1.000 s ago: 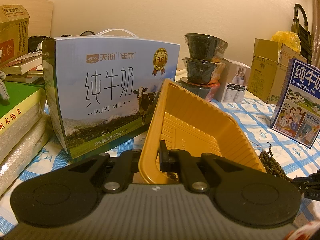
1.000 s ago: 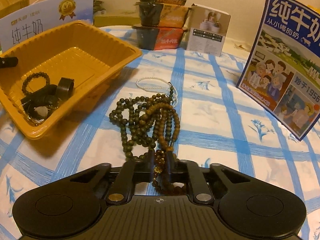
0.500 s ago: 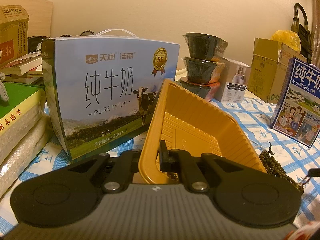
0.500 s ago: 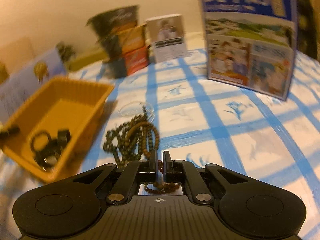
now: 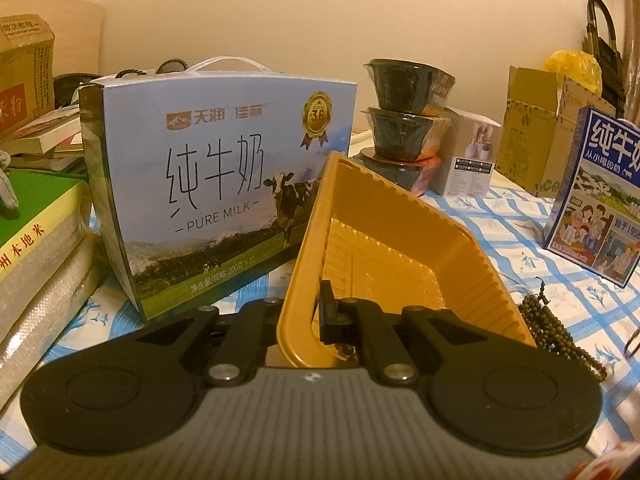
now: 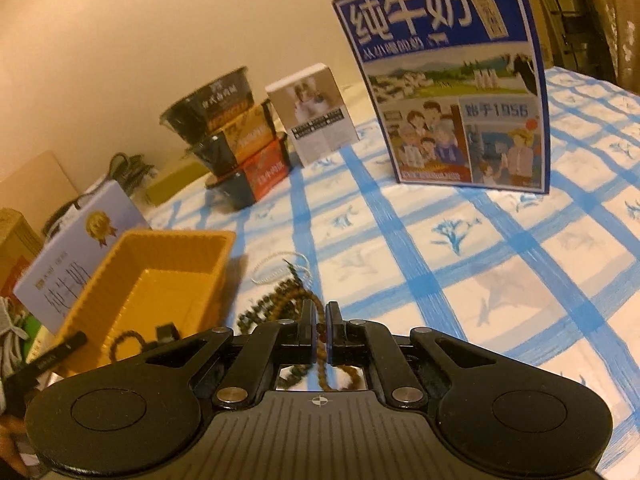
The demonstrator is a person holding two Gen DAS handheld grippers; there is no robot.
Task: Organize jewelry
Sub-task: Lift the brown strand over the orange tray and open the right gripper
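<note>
My left gripper [image 5: 305,312] is shut on the near rim of the yellow plastic tray [image 5: 384,256] and holds it tilted up. The tray also shows in the right wrist view [image 6: 160,276], with a dark bead bracelet [image 6: 126,342] and dark rings inside. My right gripper [image 6: 319,322] is shut on a brown bead bracelet [image 6: 320,330] and lifts it; strands hang below the fingers. A pile of green-brown bead strands [image 6: 276,312] and a thin white pearl chain [image 6: 276,268] lie on the cloth beside the tray. The bead pile also shows in the left wrist view [image 5: 552,328].
A blue-checked cloth [image 6: 460,264] covers the table. A light-blue milk carton [image 5: 216,208] stands left of the tray. A dark-blue milk box [image 6: 452,80], stacked noodle bowls [image 6: 228,136] and a small white box [image 6: 316,116] stand at the back. Books [image 5: 32,240] lie far left.
My right gripper has risen and tilted with the brown bead bracelet, pulling it up from the pile. The left gripper and tray have not moved.
</note>
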